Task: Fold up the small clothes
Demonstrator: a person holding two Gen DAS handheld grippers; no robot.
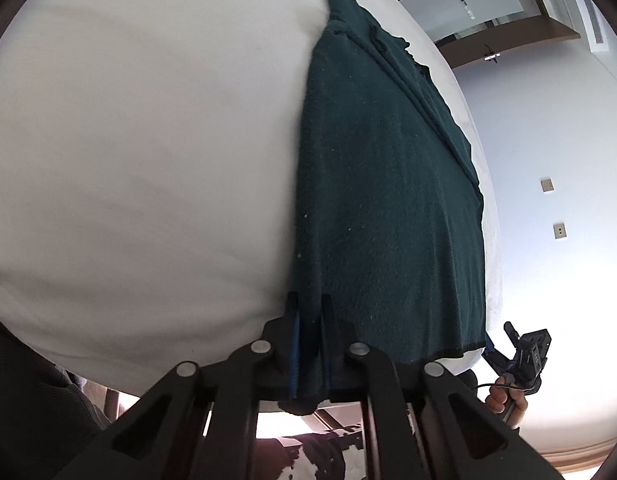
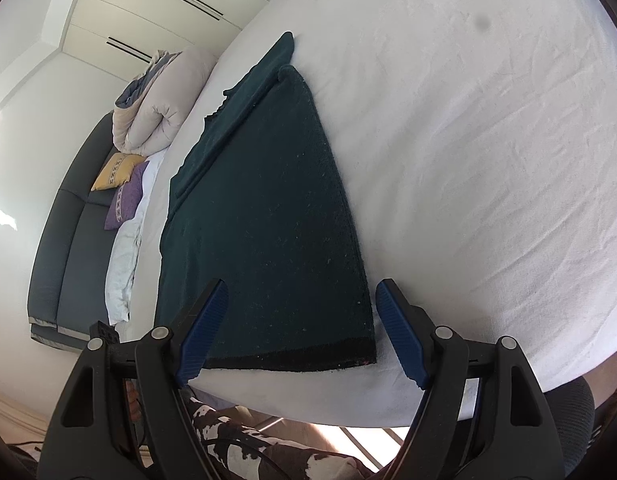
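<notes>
Dark green garment (image 1: pixel 388 208) lay flat on white bed (image 1: pixel 140 152), already folded lengthwise into a long strip, hem end nearest both tools. Left tool (image 1: pixel 310 344) was pressed together on the garment's near corner, cloth pinched between its fingers (image 1: pixel 294 344), blue pad showing on one side. Rest of the garment ran straight ahead from that tool, narrowing toward the far end. A raised fold ridge ran along the strip's right side in the left wrist view.

Right tool (image 2: pixel 302 332) was spread wide, blue pads (image 2: pixel 400 336) apart, holding nothing. It sat at the other near corner: garment (image 2: pixel 268 216) hem between the fingers, garment's right edge just inside the right-hand finger. Bed sheet (image 2: pixel 468 160) wrinkled to the right of that tool.

In the left wrist view, the right tool (image 1: pixel 526 354) was visible low to the right, past the garment's hem, with a hand (image 1: pixel 504 398) on its handle.

Ahead-left of the right tool: rolled duvet (image 2: pixel 156 108), yellow cushion (image 2: pixel 116 172), purple cushion (image 2: pixel 126 196), dark headboard (image 2: pixel 68 240). Cow-print fabric (image 2: pixel 248 440) below the bed edge.
</notes>
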